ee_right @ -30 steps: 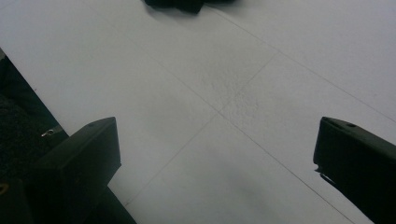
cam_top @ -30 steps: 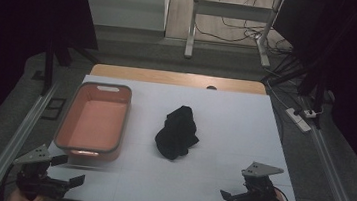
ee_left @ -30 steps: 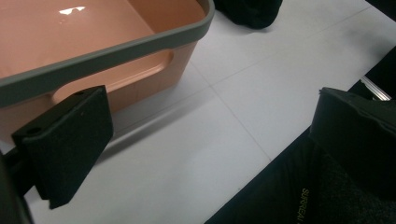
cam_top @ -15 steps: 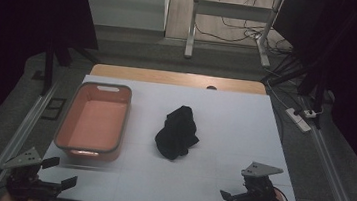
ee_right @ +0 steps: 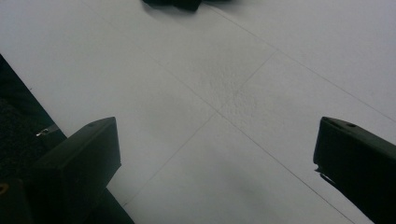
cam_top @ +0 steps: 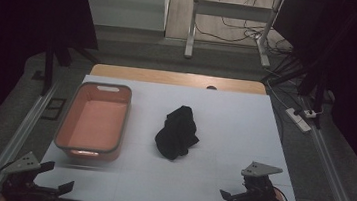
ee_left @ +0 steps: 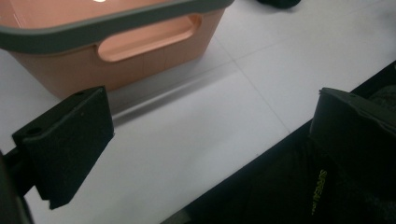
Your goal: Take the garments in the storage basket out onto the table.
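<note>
A dim overhead picture of a white table (cam_top: 224,120) with a person's two hand-held grippers at the bottom edge. A crumpled black cloth (cam_top: 177,132) lies near the middle of the frame, apart from everything else. To its left stands an orange bin (cam_top: 95,122) with a grey rim, empty as far as can be seen. The left gripper (cam_top: 52,187) sits in the lower left corner, at the near-left corner of the table, its jaws spread apart and holding nothing. Compared with a second ago it has slid down and to the left, away from the bin's near wall, so that it now hangs partly off the table's front edge; its own view looks up at the bin's handle (ee_left: 147,37) from close by. The right gripper (cam_top: 230,196), in the lower right, has not shifted; its jaws are also apart and empty, with bare table between them. Neither tool is near the cloth. This reads as a pulling back to a start pose, so the likely job of lifting the cloth into the bin has not yet begun.
</note>
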`<move>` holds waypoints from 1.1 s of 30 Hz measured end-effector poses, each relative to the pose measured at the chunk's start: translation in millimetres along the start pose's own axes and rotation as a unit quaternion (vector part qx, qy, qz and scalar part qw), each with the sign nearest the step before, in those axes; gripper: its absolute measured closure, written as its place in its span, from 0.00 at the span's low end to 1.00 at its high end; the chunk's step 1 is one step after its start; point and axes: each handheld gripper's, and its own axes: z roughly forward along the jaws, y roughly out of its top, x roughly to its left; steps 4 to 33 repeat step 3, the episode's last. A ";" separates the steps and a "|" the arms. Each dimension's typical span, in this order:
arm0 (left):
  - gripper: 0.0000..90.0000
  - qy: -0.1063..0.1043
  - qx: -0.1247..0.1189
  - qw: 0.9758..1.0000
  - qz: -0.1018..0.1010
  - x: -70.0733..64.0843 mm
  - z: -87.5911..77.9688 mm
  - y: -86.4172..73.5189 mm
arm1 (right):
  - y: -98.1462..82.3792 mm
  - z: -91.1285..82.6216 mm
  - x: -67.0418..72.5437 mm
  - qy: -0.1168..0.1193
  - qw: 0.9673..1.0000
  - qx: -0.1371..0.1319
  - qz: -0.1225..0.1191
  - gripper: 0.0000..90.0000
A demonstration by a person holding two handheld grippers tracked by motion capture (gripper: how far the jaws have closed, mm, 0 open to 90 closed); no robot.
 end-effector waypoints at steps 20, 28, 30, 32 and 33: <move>0.00 -0.004 0.004 1.000 -0.001 0.7 1.2 1.3 | 0.1 0.9 0.2 -0.002 1.000 0.004 0.001 0.00; 0.00 -0.004 0.004 1.000 -0.001 0.7 1.2 1.3 | 0.1 0.9 0.2 -0.002 1.000 0.004 0.001 0.00; 0.00 -0.004 0.004 1.000 -0.001 0.7 1.2 1.3 | 0.1 0.9 0.2 -0.002 1.000 0.004 0.001 0.00; 0.00 -0.004 0.004 1.000 -0.001 0.7 1.2 1.3 | 0.1 0.9 0.2 -0.002 1.000 0.004 0.001 0.00; 0.00 -0.004 0.004 1.000 -0.001 0.7 1.2 1.3 | 0.1 0.9 0.2 -0.002 1.000 0.004 0.001 0.00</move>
